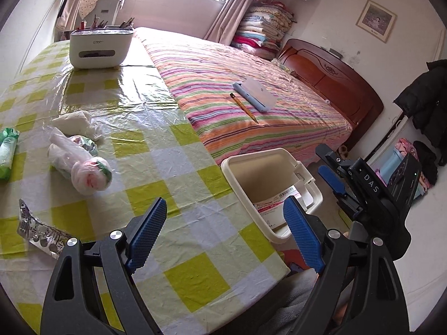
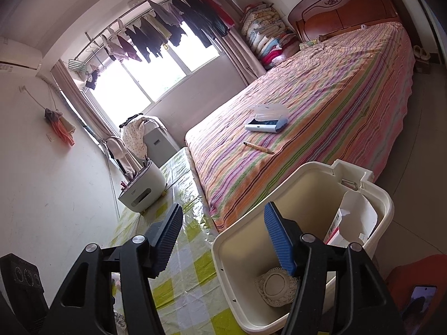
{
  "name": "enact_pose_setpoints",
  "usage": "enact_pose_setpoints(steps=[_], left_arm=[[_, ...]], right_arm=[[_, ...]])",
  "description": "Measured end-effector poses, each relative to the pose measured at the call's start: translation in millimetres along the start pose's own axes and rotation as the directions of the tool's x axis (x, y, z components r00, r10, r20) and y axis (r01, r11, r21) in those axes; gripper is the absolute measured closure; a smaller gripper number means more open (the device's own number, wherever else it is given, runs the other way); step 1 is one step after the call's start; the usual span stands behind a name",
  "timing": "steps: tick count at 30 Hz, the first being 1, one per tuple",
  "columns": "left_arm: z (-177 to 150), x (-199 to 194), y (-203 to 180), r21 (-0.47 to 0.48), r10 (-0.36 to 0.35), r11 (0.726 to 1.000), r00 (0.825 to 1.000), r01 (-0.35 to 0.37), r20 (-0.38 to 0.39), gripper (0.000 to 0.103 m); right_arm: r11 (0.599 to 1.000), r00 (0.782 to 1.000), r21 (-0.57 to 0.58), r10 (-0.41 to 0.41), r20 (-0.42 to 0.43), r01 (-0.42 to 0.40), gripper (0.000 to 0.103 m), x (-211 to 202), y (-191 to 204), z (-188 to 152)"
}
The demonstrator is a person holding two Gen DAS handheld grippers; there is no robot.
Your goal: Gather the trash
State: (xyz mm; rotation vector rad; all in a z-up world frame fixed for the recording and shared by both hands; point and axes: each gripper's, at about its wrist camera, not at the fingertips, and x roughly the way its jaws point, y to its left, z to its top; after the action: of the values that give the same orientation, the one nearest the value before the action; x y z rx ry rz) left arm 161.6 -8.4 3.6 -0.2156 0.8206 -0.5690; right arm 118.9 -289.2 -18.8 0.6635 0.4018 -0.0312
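Facing across a tabletop (image 1: 156,150) in yellow-green and white check under clear film, the left wrist view lists:
- Left gripper (image 1: 226,234): blue-padded fingers wide apart, nothing between them, over the near edge of the tabletop.
- Bagged trash bundle (image 1: 81,164): clear plastic around pink and green contents, lying on the tabletop left of centre.
- Crumpled white tissue (image 1: 74,121): just behind the bundle.
- Foil blister pack (image 1: 42,233): flat at the near left edge.
- Green packet (image 1: 8,150): at the far left, partly cut off.
- Cream trash bin (image 1: 268,184): beside the tabletop's right edge, lid off, a white-and-pink carton (image 1: 276,201) inside.
- Right gripper (image 1: 332,178): seen side-on beyond the bin, fingers apart.
- White pen holder (image 1: 100,47): at the far end of the tabletop.
- Striped bed (image 1: 251,83): carrying a pencil (image 1: 243,107) and a blue-and-white case (image 1: 255,96).

The right wrist view lists:
- Right gripper (image 2: 223,240): fingers spread, empty, its right finger over the bin's mouth.
- Trash bin (image 2: 229,254): seen from above, holding the carton (image 2: 349,220) against the far wall and a round lace-edged item (image 2: 275,286) on the bottom.
- Tabletop (image 2: 190,265), pen holder (image 2: 142,187) and bed (image 2: 321,97) with pencil (image 2: 258,147) and case (image 2: 266,118).
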Motion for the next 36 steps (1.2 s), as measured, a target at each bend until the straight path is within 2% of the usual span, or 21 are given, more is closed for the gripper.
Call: enact_pose_setpoints(steps=[6, 11, 14, 24, 36], left_arm=[[-7, -36, 65, -0.138, 0.062, 0.989, 0.998, -0.057, 0.028, 0.018], [-16, -54, 117, -0.294, 0.094, 0.952, 0.996, -0.087, 0.008, 0.018], [-22, -62, 139, -0.355, 0.098, 0.93, 0.995, -0.096, -0.011, 0.018], [-39, -71, 163, -0.379, 0.162, 0.91, 0.986, -0.167, -0.044, 0.018], [-46, -77, 162, -0.346, 0.21, 0.914, 0.977, -0.211, -0.041, 0.018]], right_arm=[[0.997, 0.997, -0.074, 0.029, -0.074, -0.035, 0.044, 18, 33, -17], [0.987, 0.991, -0.144, 0.047, -0.128, -0.066, 0.044, 30, 65, -34], [0.98, 0.986, -0.182, 0.057, -0.154, -0.085, 0.044, 37, 81, -44], [0.961, 0.968, -0.242, 0.072, -0.238, -0.131, 0.043, 57, 115, -68], [0.958, 0.963, -0.254, 0.067, -0.26, -0.135, 0.043, 62, 125, -77]])
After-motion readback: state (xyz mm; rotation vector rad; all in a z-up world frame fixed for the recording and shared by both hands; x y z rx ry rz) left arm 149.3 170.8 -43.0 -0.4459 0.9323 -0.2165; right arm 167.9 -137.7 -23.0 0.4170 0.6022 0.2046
